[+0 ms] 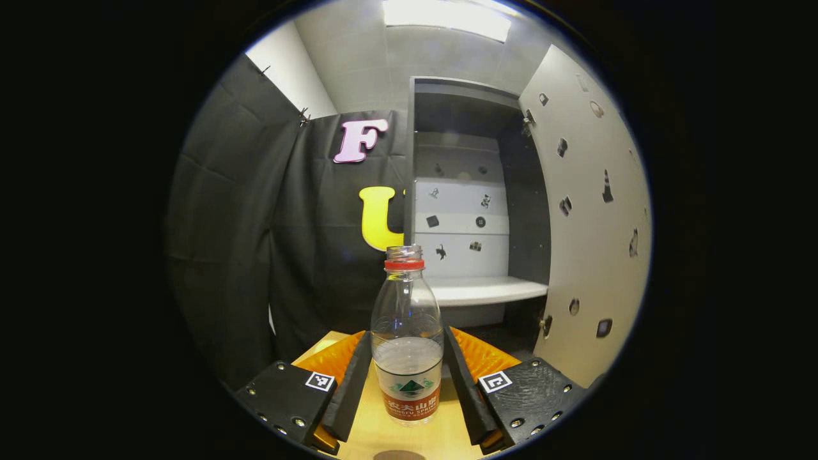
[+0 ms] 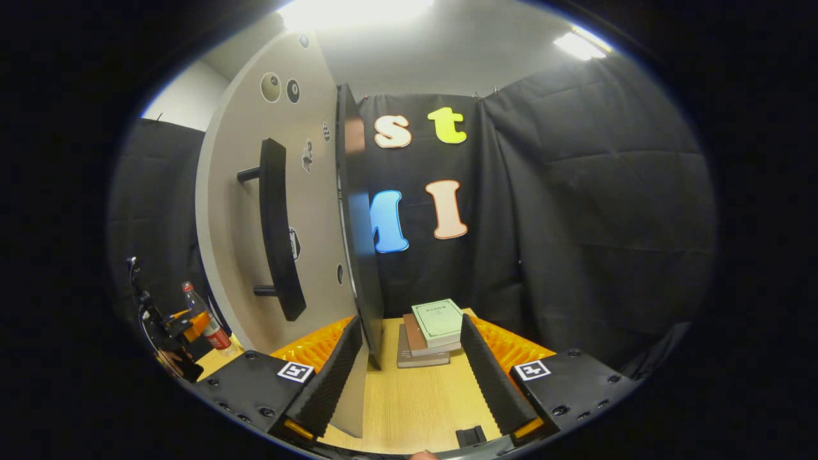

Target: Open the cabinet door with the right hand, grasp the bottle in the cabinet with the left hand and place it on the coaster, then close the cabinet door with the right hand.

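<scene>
Left gripper (image 1: 408,377): low centre of the left gripper view, its two fingers (image 1: 350,390) clamped on either side of the bottle.
Bottle (image 1: 407,332): clear plastic, upright between those fingers, uncapped with a red ring at the neck, partly filled, a label round its lower body; its base is close over the pale wooden surface (image 1: 377,428), contact not clear. In the right gripper view it appears small at lower left (image 2: 204,319), held by the other gripper.
Cabinet (image 1: 473,211): centre-right of the left gripper view, standing open, with a white shelf (image 1: 486,289) inside.
Cabinet door (image 1: 588,217): swung wide at the right of that view; in the right gripper view it stands left of centre (image 2: 243,211), edge-on, bearing a long dark handle (image 2: 276,230).
Right gripper (image 2: 412,377): low centre of its own view, fingers (image 2: 489,377) spread apart, the door's lower edge in the gap beside the left finger.
Books (image 2: 428,332): small stack on the surface beyond the fingers, centre of the frame.
</scene>
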{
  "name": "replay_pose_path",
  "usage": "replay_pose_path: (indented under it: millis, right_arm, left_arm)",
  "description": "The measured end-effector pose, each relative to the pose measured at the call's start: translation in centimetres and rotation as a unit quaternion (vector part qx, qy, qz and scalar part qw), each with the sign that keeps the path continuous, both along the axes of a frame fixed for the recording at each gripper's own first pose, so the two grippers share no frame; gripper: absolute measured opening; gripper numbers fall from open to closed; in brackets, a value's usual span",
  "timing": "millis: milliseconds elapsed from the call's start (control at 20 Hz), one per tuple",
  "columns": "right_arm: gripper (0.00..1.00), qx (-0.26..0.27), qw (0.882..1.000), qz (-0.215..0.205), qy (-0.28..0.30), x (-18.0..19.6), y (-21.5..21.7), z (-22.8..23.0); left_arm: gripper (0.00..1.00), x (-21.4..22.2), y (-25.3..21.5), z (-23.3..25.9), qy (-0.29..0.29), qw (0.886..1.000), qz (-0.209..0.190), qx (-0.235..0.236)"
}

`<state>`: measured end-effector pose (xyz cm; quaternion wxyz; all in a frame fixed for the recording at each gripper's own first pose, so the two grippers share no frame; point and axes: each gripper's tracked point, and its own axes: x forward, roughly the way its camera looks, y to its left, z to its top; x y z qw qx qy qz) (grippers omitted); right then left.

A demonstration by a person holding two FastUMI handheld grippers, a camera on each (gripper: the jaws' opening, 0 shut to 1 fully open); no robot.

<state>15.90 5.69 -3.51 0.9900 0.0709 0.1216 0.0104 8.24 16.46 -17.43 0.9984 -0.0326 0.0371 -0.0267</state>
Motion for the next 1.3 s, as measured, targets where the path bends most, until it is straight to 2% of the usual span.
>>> replay_pose_path:
  millis: [400,750,800,900,1100,1150,1300]
  right_arm:
    - [0.98,0.001,1.000,-0.011,0.003,0.0,-0.6,-1.5]
    - [0.98,-0.037,0.999,0.004,0.028,0.6,0.4,-2.8]
    - [0.98,-0.046,0.998,0.006,0.029,0.6,0.3,-2.7]
    - [0.98,-0.060,0.998,0.007,0.032,0.6,0.2,-2.5]
    - [0.98,-0.061,0.998,0.012,0.028,0.8,0.6,-1.8]
    - [0.93,-0.061,0.998,0.015,0.028,0.8,0.8,-1.9]
    - [0.98,-0.065,0.997,0.024,0.031,0.8,1.4,-2.2]
  left_arm:
    - [0.64,-4.7,0.7,-10.0,0.047,0.999,0.008,0.005]
    - [0.64,-4.6,-0.1,-16.6,0.066,0.998,0.014,0.002]
    - [0.62,-4.7,0.0,-17.3,0.066,0.998,0.020,0.002]
    - [0.64,-4.6,0.0,-18.3,0.067,0.997,0.028,-0.002]
    - [0.65,-5.3,0.2,-19.0,0.056,0.997,0.043,-0.003]
    - [0.64,-5.4,0.1,-19.0,0.054,0.998,0.045,-0.001]
    - [0.65,-5.9,-0.1,-19.0,0.058,0.997,0.048,0.009]
